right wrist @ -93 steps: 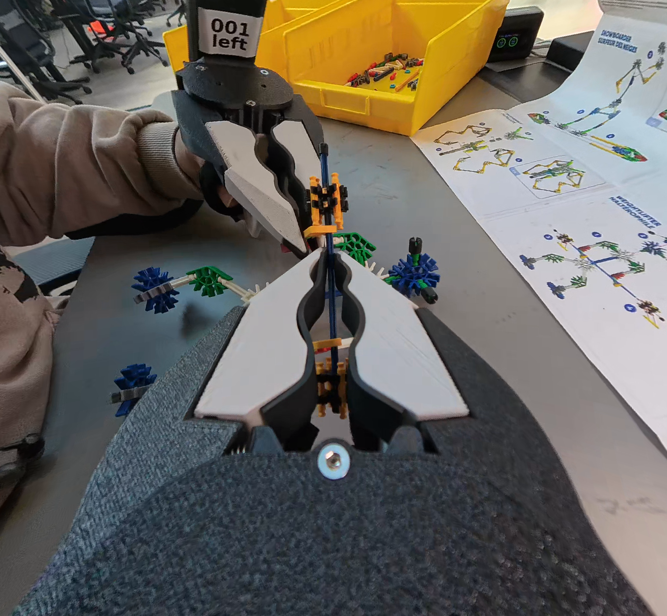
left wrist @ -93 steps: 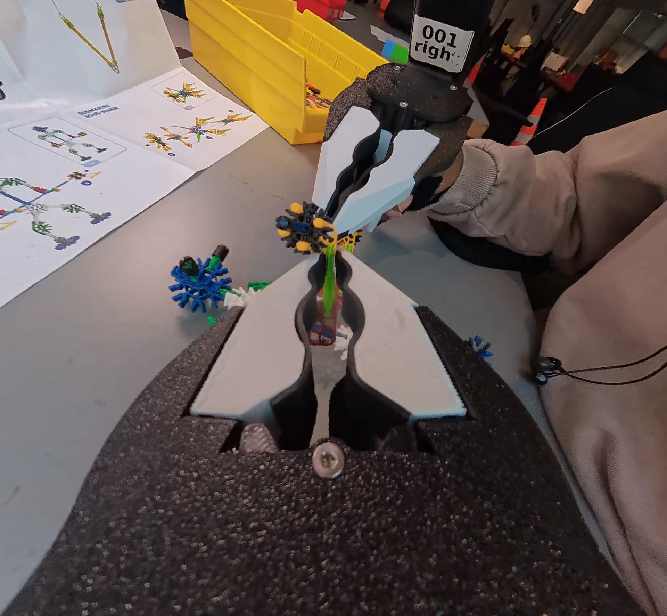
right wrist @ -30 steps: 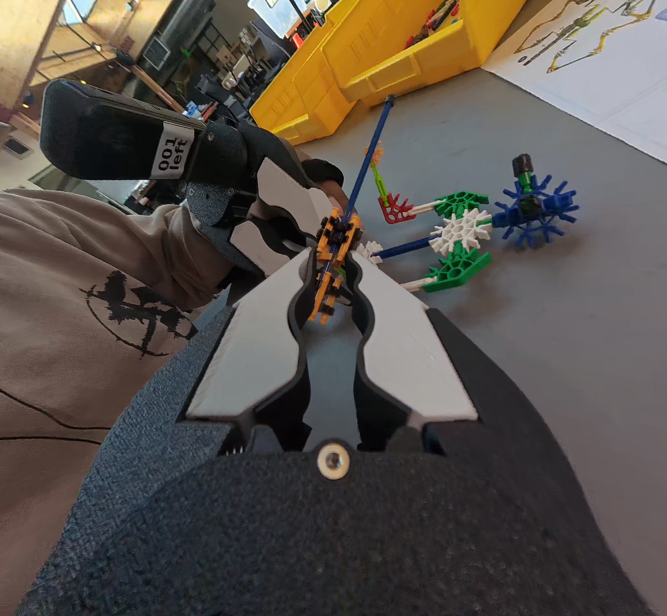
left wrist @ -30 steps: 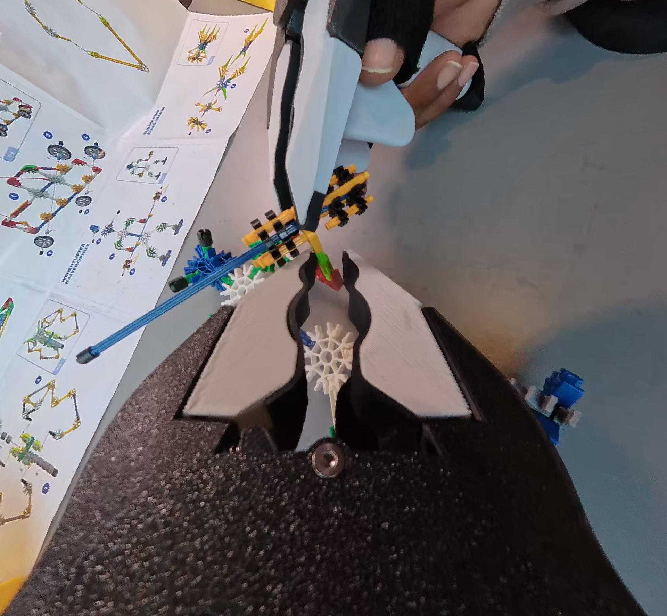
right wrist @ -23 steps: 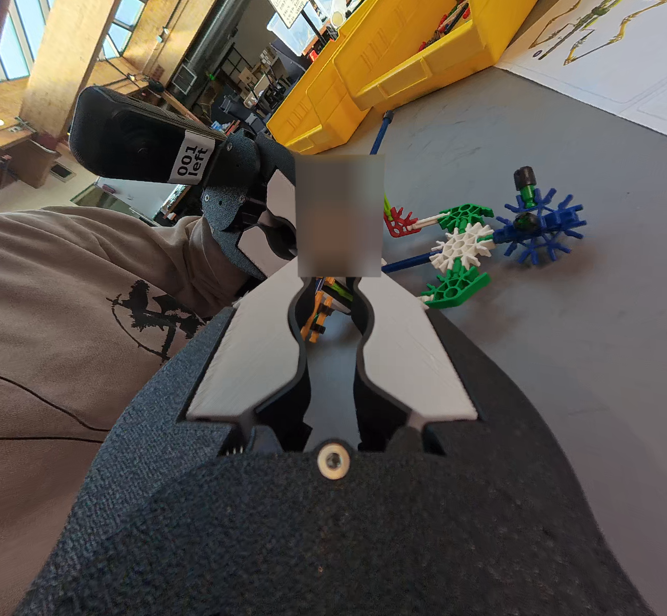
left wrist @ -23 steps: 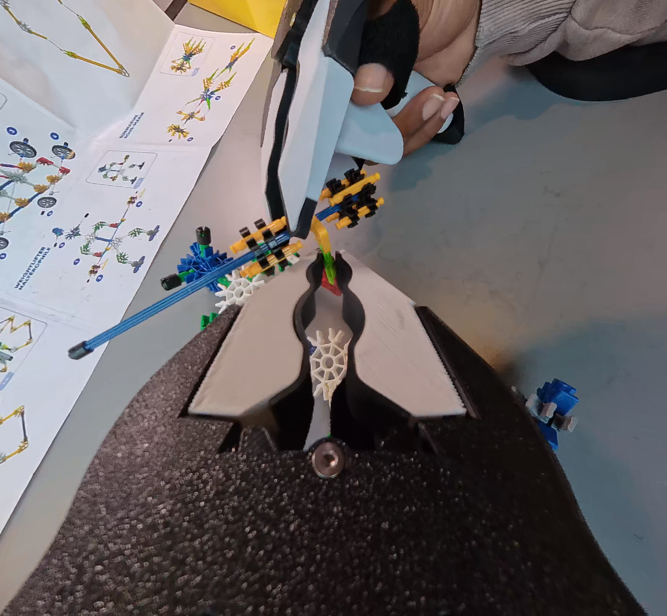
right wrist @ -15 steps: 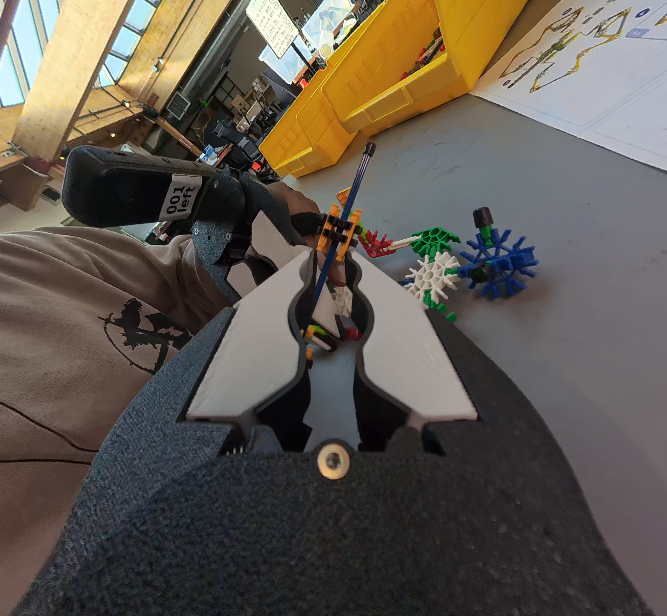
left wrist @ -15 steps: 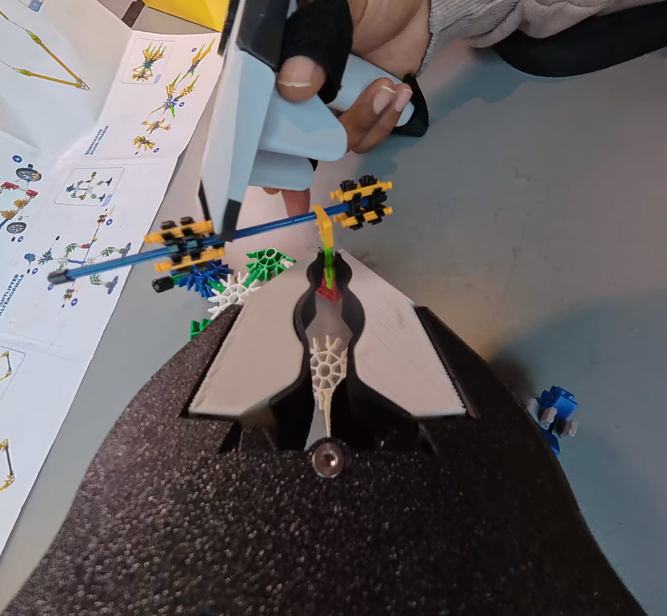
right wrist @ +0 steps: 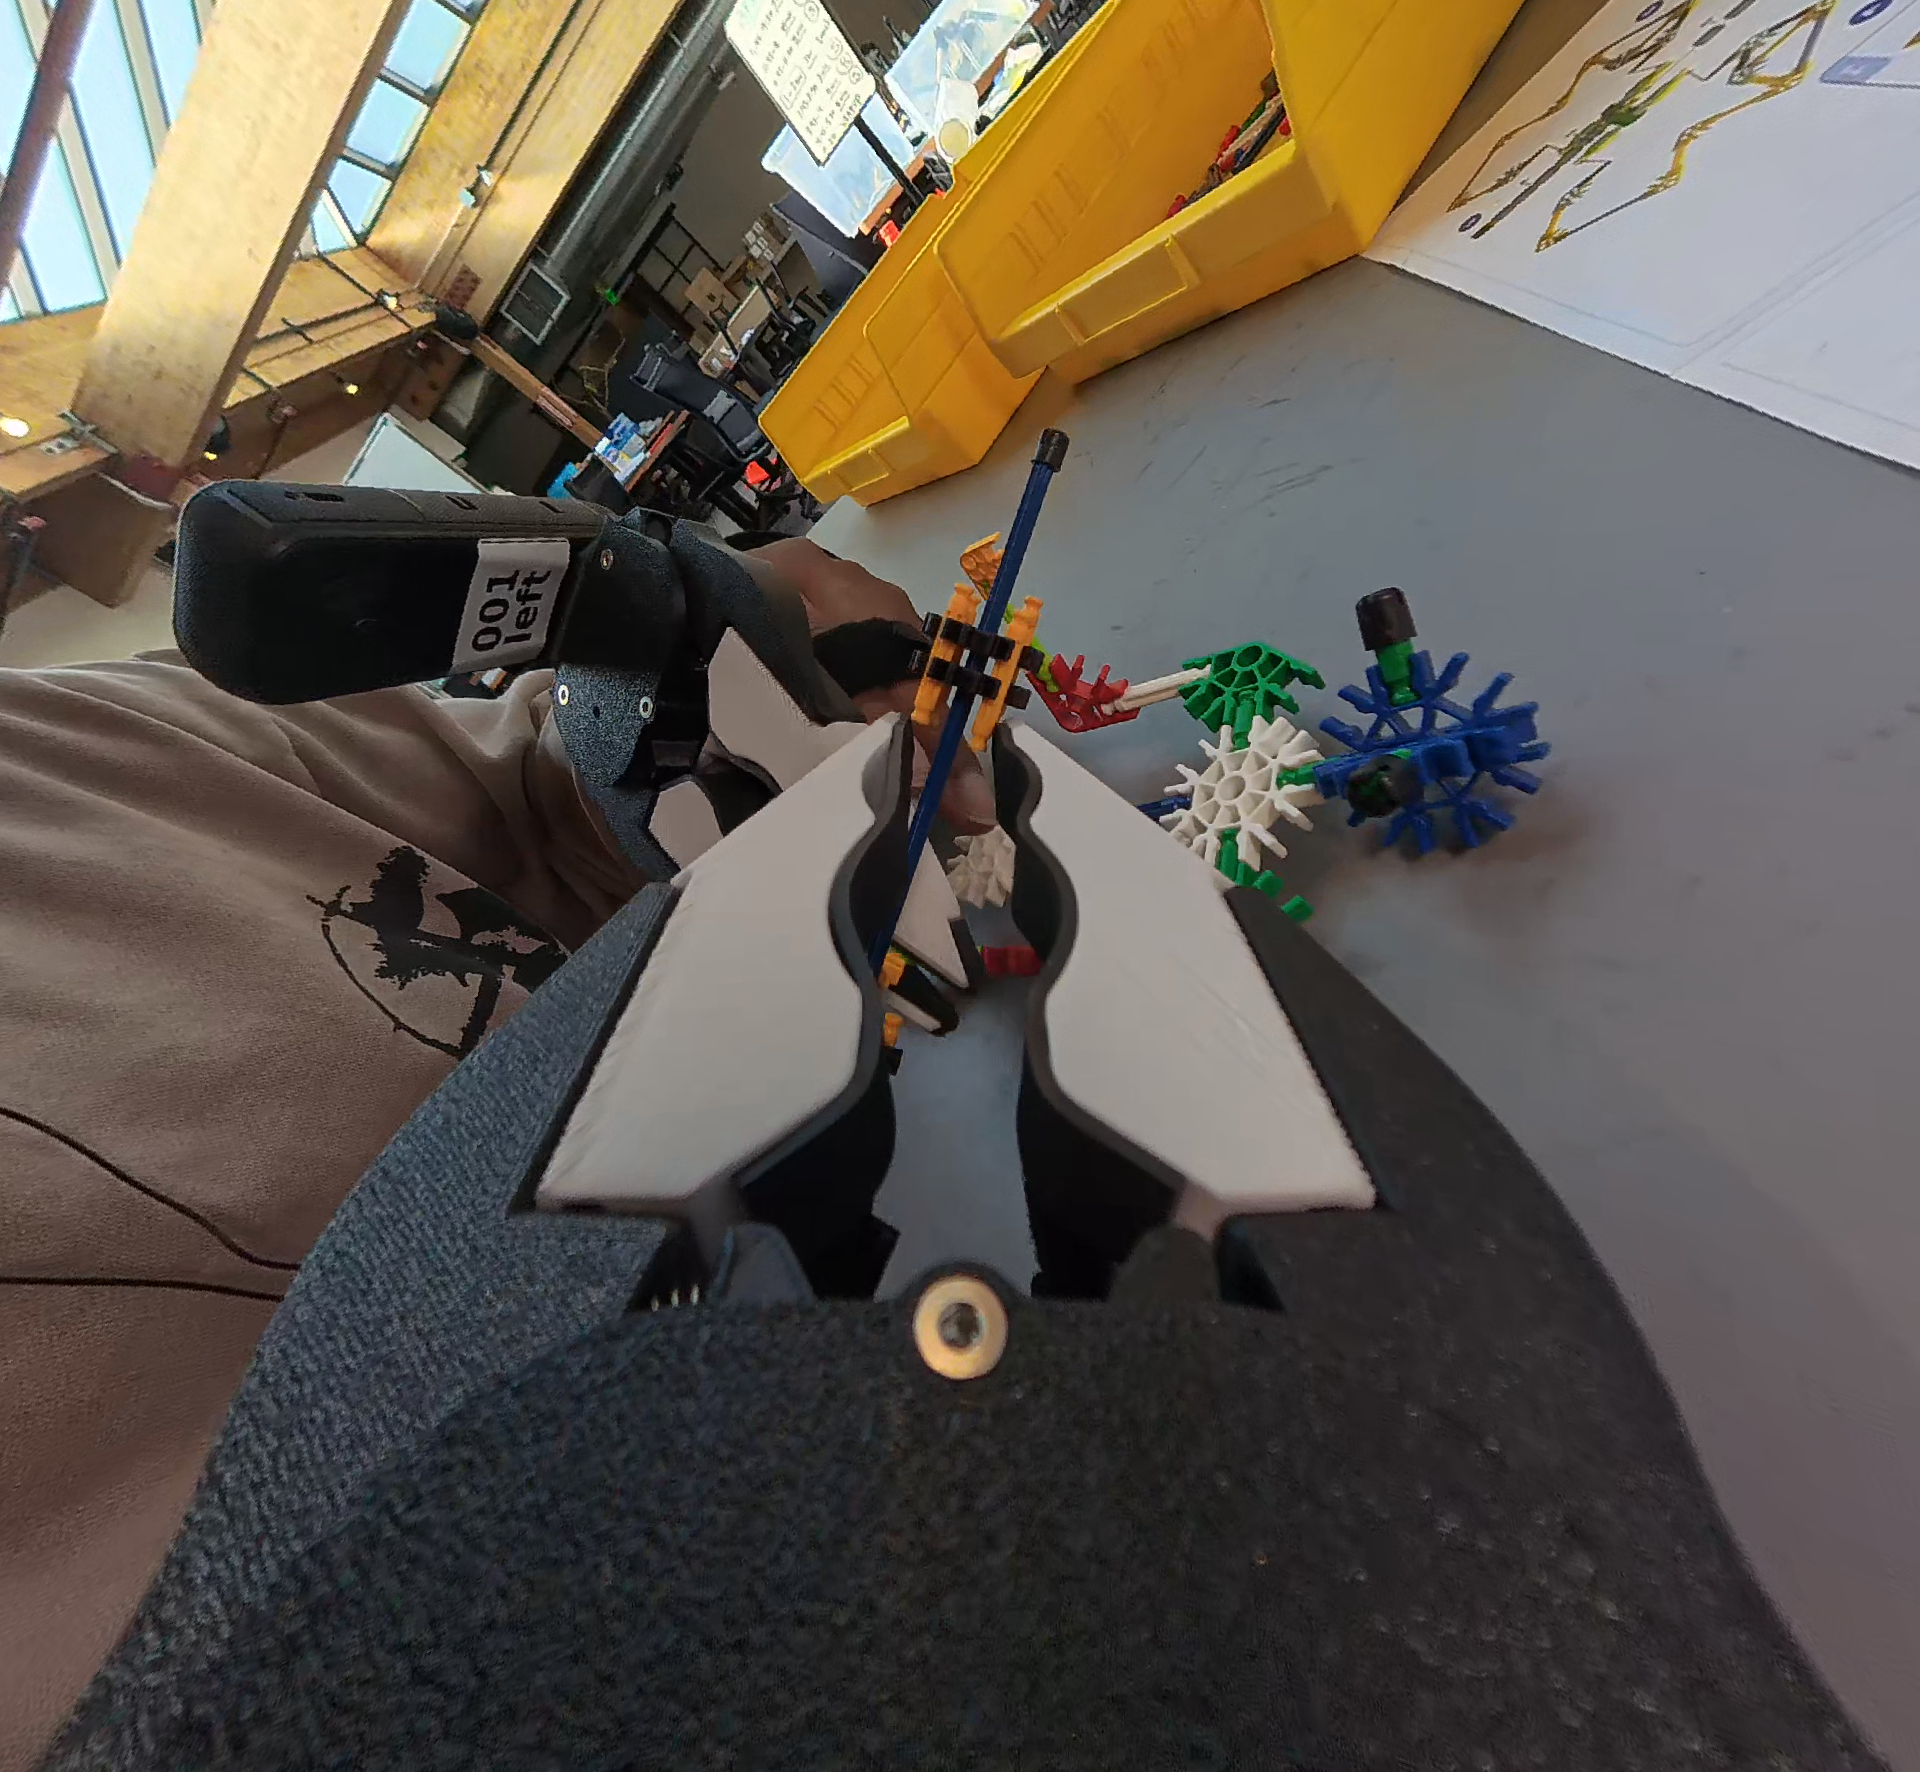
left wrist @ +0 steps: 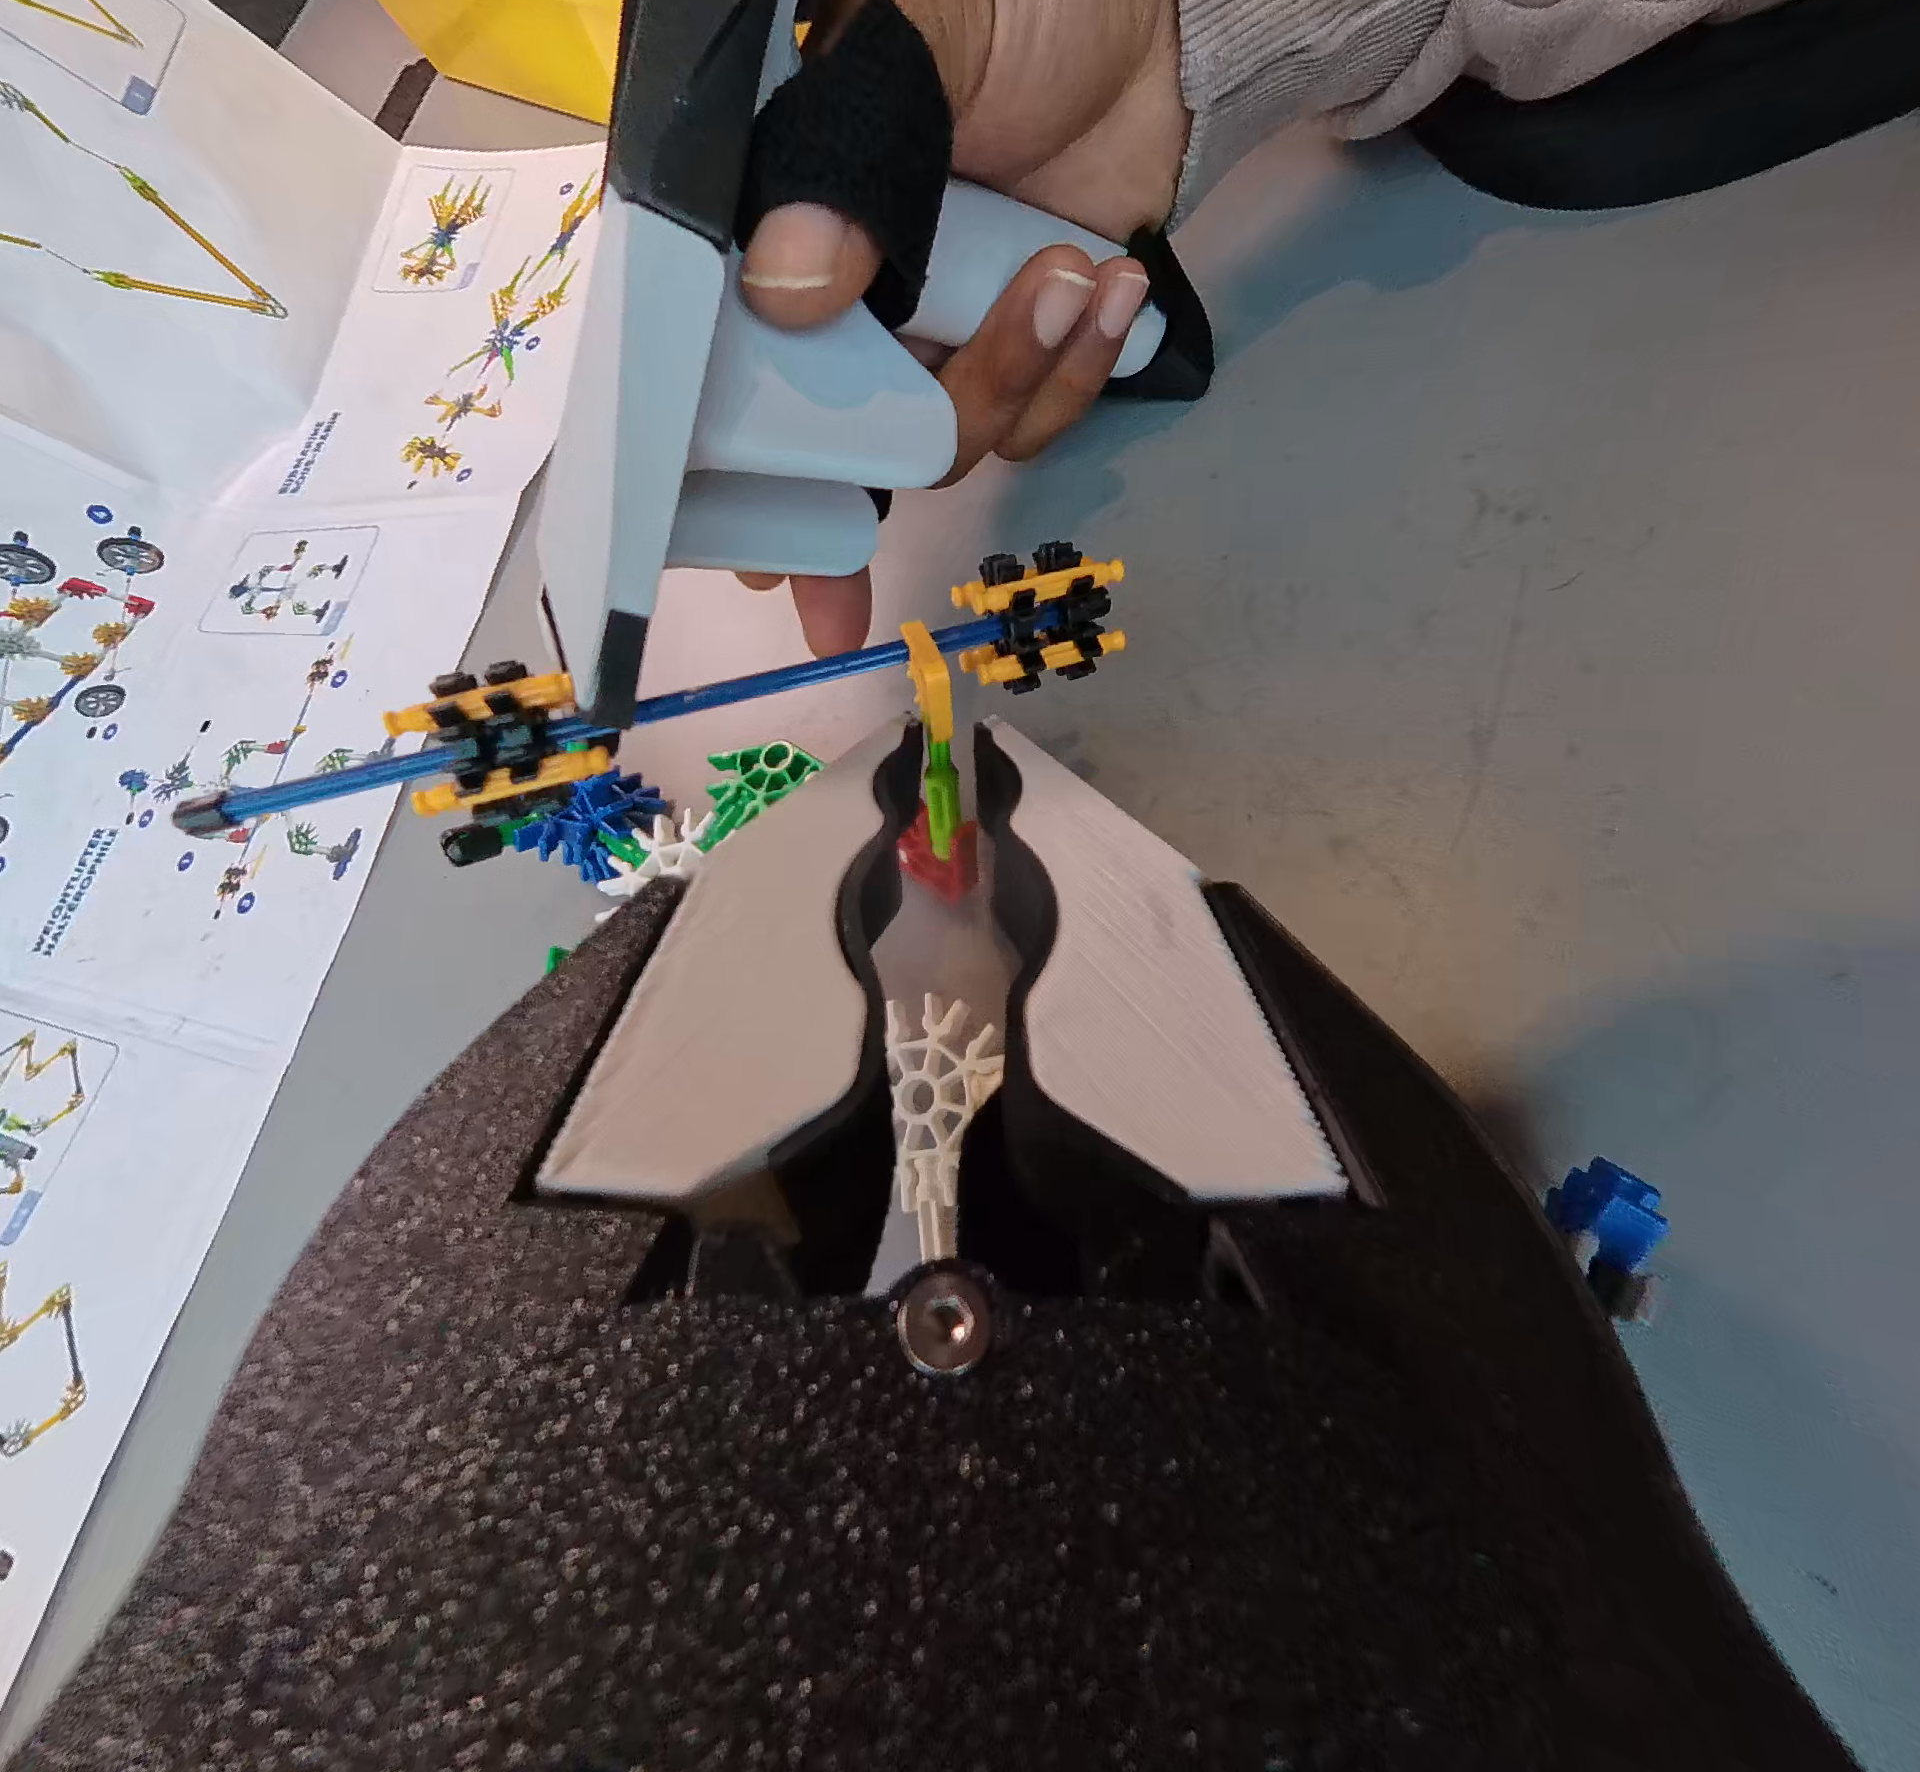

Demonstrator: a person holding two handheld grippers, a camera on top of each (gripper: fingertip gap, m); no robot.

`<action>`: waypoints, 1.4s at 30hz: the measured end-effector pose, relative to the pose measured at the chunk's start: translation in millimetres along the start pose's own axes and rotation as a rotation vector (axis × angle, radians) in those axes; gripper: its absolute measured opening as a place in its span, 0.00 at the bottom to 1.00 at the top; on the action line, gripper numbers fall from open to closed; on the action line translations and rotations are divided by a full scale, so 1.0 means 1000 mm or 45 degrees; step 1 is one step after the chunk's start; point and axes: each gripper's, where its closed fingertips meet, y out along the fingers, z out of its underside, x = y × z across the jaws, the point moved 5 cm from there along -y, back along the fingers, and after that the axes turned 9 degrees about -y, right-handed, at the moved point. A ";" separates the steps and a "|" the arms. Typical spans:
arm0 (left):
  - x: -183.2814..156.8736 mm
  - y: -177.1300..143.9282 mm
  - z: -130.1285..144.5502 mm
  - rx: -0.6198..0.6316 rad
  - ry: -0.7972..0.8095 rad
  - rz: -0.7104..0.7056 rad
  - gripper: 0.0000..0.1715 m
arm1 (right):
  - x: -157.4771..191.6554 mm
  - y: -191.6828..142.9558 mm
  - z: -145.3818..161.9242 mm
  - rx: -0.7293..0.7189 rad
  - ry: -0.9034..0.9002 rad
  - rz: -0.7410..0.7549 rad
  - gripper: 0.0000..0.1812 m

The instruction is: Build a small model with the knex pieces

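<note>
1. Grey counter (left wrist: 1558, 579) spread under everything, with a white instruction sheet (left wrist: 260, 372) along its left side in the left wrist view and yellow bins (right wrist: 1091, 247) standing at its far edge.
2. Left gripper (left wrist: 940, 735) held with fingers (left wrist: 748, 974) pressed together on a short green rod (left wrist: 938, 792); red connector (left wrist: 935, 865) sat at that rod's near end between the fingers, and a white snowflake connector (left wrist: 932, 1099) lay deeper in the gap.
3. Right gripper (right wrist: 951, 735) seen with fingers (right wrist: 1174, 995) closed on a long blue rod (left wrist: 758, 683), gripping it just beside one wheel.
4. Blue rod lifted above the counter, running crosswise before the left gripper, joined to the green rod by a yellow clip (left wrist: 925, 673).
5. Two yellow-and-black wheels (left wrist: 1039, 621) threaded on the blue rod, one near each end, the left one touching the right gripper's fingertip.
6. Loose cluster on the counter nearby: blue snowflake connector (right wrist: 1434, 756), white connector (right wrist: 1236, 787) and green connector (right wrist: 1247, 678) linked by short rods.
7. Small blue piece (left wrist: 1605, 1213) lay apart at the right edge of the left wrist view.
</note>
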 end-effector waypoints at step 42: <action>0.018 -0.007 -0.027 -0.040 0.194 -0.485 0.01 | -0.025 -0.031 0.002 0.237 -0.219 0.444 0.00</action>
